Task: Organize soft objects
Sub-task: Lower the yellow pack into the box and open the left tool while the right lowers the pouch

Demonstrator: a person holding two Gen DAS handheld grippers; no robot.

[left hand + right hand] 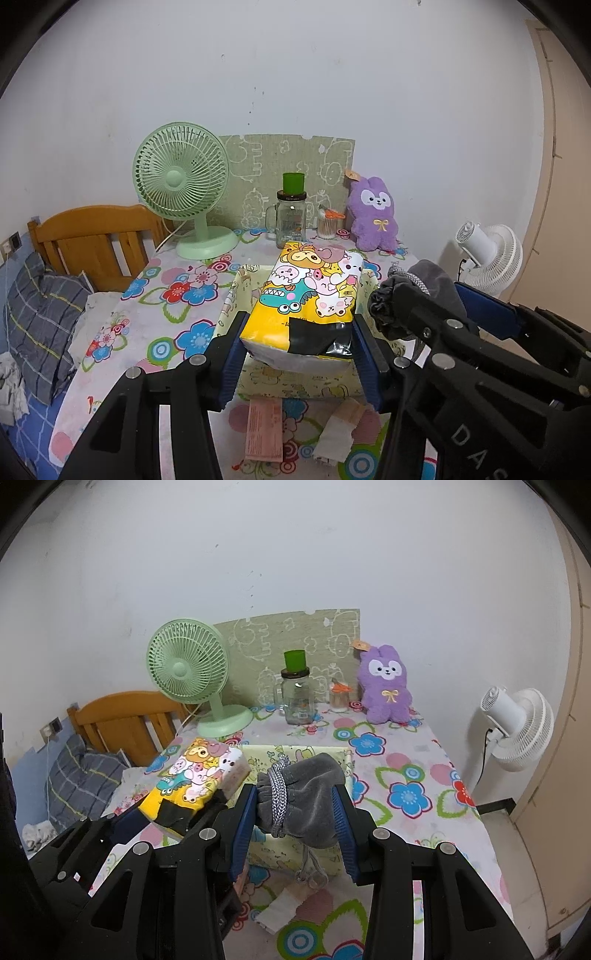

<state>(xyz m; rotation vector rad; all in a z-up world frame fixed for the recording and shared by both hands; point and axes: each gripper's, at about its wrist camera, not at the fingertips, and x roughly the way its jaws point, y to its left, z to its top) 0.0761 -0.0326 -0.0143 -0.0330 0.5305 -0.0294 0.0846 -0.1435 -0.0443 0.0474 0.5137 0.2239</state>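
My left gripper (300, 345) is shut on a yellow cartoon-print tissue pack (310, 291) and holds it above a pale yellow fabric box (229, 306). The pack also shows in the right wrist view (195, 779). My right gripper (297, 812) is shut on a grey velvet drawstring pouch (306, 805) with a silver cord and holds it over the same box (288, 853). The pouch shows at the right in the left wrist view (417, 291). A purple plush bunny (373, 214) sits at the table's back right, also in the right wrist view (386, 685).
A green desk fan (184, 184), a glass jar with a green cup (291, 214) and a cotton-swab holder (327, 223) stand at the back. A pink packet (264, 428) and a white packet (338, 432) lie in front of the box. A bed with a pillow (40, 314) is left, a white fan (517, 727) right.
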